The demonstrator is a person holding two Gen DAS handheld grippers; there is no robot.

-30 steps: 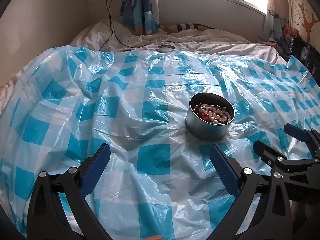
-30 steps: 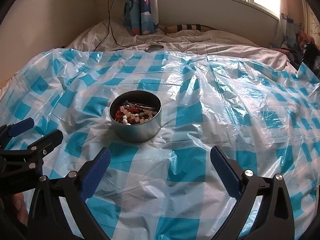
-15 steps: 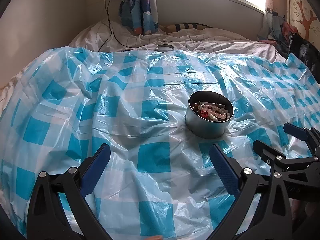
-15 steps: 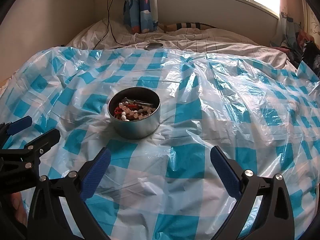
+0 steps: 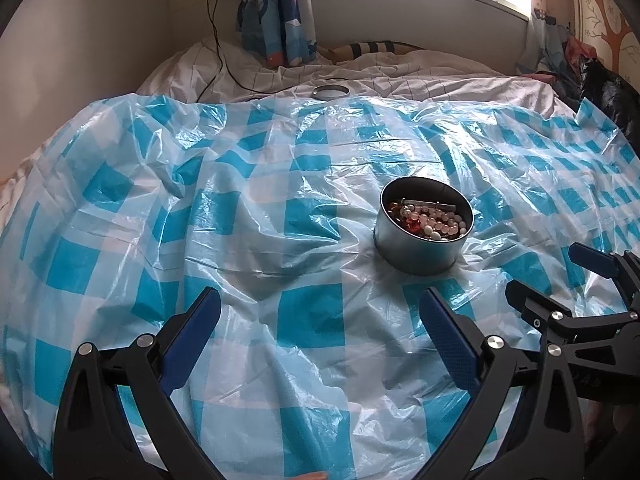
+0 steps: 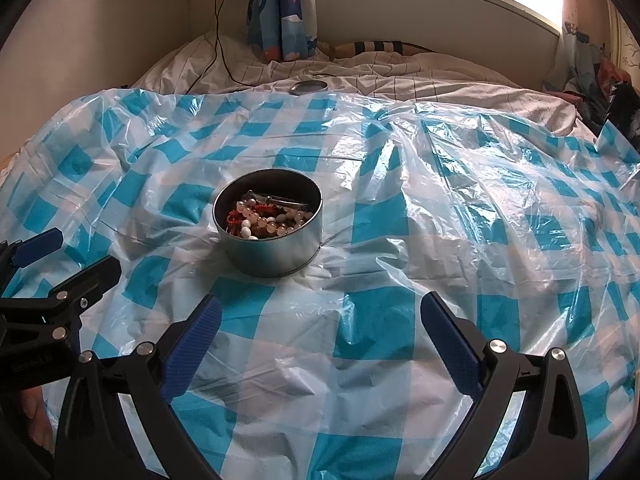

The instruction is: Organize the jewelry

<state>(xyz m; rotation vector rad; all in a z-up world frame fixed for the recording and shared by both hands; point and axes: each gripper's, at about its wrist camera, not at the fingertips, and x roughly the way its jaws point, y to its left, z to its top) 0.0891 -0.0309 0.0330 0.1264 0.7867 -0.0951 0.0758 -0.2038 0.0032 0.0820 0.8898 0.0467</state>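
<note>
A round metal tin sits on the blue-checked plastic sheet, right of centre in the left wrist view and left of centre in the right wrist view. Beaded jewelry fills it. The left gripper and right gripper both hang wide apart and empty, well short of the tin. The tin's lid lies at the sheet's far edge, top centre.
</note>
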